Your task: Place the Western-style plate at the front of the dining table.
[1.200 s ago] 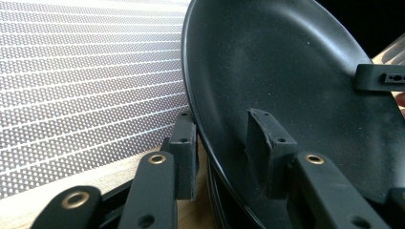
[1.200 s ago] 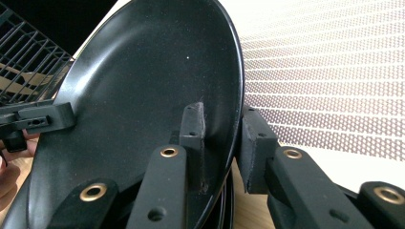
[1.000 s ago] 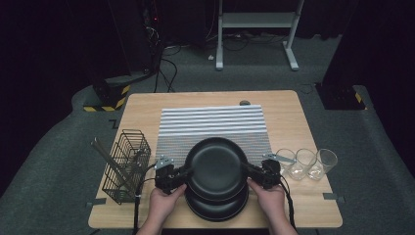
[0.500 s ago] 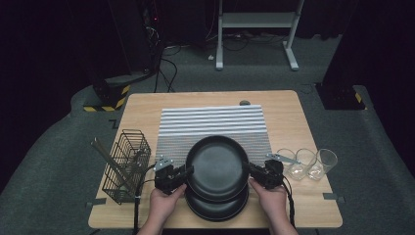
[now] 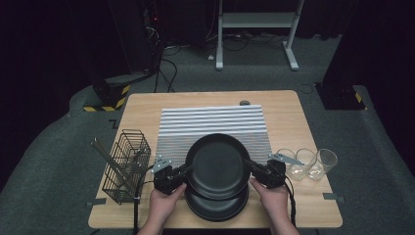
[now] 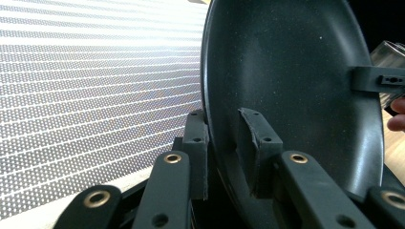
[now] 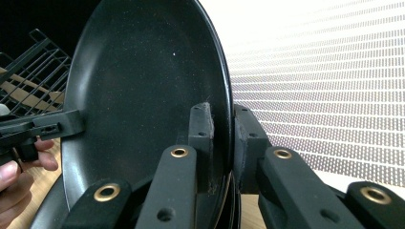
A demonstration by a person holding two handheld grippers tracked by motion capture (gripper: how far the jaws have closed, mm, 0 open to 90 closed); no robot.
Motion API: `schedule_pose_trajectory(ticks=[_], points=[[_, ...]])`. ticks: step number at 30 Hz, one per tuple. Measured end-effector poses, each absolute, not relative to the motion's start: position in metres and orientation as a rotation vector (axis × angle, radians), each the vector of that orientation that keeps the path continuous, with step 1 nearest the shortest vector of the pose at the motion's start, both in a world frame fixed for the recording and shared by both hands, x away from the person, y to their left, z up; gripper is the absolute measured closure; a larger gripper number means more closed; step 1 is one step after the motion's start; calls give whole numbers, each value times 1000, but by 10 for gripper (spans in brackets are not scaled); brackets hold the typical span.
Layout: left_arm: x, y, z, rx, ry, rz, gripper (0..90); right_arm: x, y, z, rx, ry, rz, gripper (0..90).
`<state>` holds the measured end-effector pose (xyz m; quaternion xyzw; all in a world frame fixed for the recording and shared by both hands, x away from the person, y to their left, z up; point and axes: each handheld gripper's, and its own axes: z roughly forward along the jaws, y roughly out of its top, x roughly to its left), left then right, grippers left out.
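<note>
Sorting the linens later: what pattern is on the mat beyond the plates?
The mat has thin grey and white stripes, clearest in the high view.

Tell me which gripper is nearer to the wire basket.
Left. The left gripper grips the top plate's left rim, just beside the wire basket; the right gripper grips the opposite rim, the plate between them.

The plate (image 5: 218,164) between the tongs is black. Behind the tongs, the mat (image 5: 213,122) has grey and white stripes. The table (image 5: 303,127) is light wood.
</note>
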<state>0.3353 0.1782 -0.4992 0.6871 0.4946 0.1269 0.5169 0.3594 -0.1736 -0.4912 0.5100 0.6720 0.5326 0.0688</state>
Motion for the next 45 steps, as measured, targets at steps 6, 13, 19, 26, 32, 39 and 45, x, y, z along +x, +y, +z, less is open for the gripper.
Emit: schedule_pose_trajectory(ticks=[6, 13, 19, 26, 32, 39, 45], points=[[335, 177, -499, 1664, 1162, 320, 729, 358, -174, -491, 1542, 2015, 1603, 804], [335, 174, -496, 1653, 1152, 324, 741, 354, -176, -489, 1532, 1995, 1594, 803], [335, 173, -495, 1626, 1144, 321, 752, 352, -177, -488, 1519, 1979, 1593, 801], [332, 175, -493, 1604, 1133, 342, 765, 350, -177, -487, 1502, 1979, 1599, 799], [331, 176, -492, 1593, 1130, 347, 770, 349, -176, -486, 1487, 1976, 1603, 801], [329, 177, -488, 1573, 1114, 367, 776, 348, -175, -482, 1466, 1965, 1619, 802], [329, 176, -487, 1550, 1131, 355, 780, 347, -174, -478, 1447, 1957, 1606, 800]])
